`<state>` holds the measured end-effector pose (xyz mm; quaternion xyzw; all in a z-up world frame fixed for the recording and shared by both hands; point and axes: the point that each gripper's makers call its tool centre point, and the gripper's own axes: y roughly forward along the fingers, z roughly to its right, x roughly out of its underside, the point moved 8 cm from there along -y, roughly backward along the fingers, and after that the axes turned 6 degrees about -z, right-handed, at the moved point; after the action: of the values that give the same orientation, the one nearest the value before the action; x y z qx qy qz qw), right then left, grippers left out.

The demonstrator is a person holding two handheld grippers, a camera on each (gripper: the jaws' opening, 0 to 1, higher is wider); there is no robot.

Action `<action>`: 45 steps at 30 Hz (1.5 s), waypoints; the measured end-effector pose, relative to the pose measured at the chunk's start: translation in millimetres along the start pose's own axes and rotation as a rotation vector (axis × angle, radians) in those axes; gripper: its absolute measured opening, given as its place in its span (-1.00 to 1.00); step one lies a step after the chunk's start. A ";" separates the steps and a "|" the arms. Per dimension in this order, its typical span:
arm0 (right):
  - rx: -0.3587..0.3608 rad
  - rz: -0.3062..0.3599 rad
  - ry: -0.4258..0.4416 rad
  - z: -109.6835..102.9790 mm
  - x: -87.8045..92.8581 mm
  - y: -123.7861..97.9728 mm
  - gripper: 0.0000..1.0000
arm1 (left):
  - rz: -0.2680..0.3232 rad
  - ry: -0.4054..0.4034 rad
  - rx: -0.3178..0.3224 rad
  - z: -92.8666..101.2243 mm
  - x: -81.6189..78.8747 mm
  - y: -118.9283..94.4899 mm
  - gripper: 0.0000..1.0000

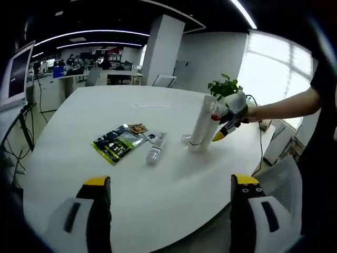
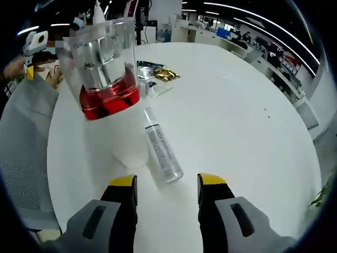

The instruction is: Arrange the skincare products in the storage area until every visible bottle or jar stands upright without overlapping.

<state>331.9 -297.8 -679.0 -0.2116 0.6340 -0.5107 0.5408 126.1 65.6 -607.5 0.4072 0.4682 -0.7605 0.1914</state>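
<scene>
A smooth white round table point(image 1: 131, 195) is seen in the left gripper view, with a clear cylindrical bottle point(image 1: 156, 148) lying flat near its centre and glossy green sachets point(image 1: 119, 142) at nine o'clock of it. At three o'clock two tall white tubes point(image 1: 202, 124) stand upright, touching. The left gripper point(image 1: 171, 190) is held spread and empty above the near edge. The right gripper point(image 1: 224, 129), reached in on a bare forearm, is beside the tubes. In the right gripper view its jaws point(image 2: 166, 190) are parted around nothing, just short of the lying bottle point(image 2: 162, 153); a clear-capped tube with a red metallic collar point(image 2: 108, 100) stands at eleven o'clock.
</scene>
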 end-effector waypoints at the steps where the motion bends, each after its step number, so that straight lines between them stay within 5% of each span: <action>1: 0.002 -0.008 -0.008 -1.2 -3.8 0.4 -0.07 | -0.005 -0.002 -0.003 -0.5 0.4 0.3 0.74; 26: -0.177 0.011 -0.110 19.4 -21.3 43.7 -0.45 | -0.066 -0.015 -0.027 -5.9 5.9 4.9 0.73; 34: -0.148 0.078 -0.135 21.1 -18.8 43.7 -0.55 | -0.085 -0.014 -0.024 -6.2 7.1 7.5 0.73; 45: -0.121 0.074 -0.042 15.7 -19.9 41.3 -0.58 | -0.079 -0.029 -0.016 -5.7 6.5 8.6 0.70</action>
<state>364.2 -272.0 -704.1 -0.2308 0.6597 -0.4467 0.5586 130.5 66.9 -618.9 0.3758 0.4872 -0.7694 0.1715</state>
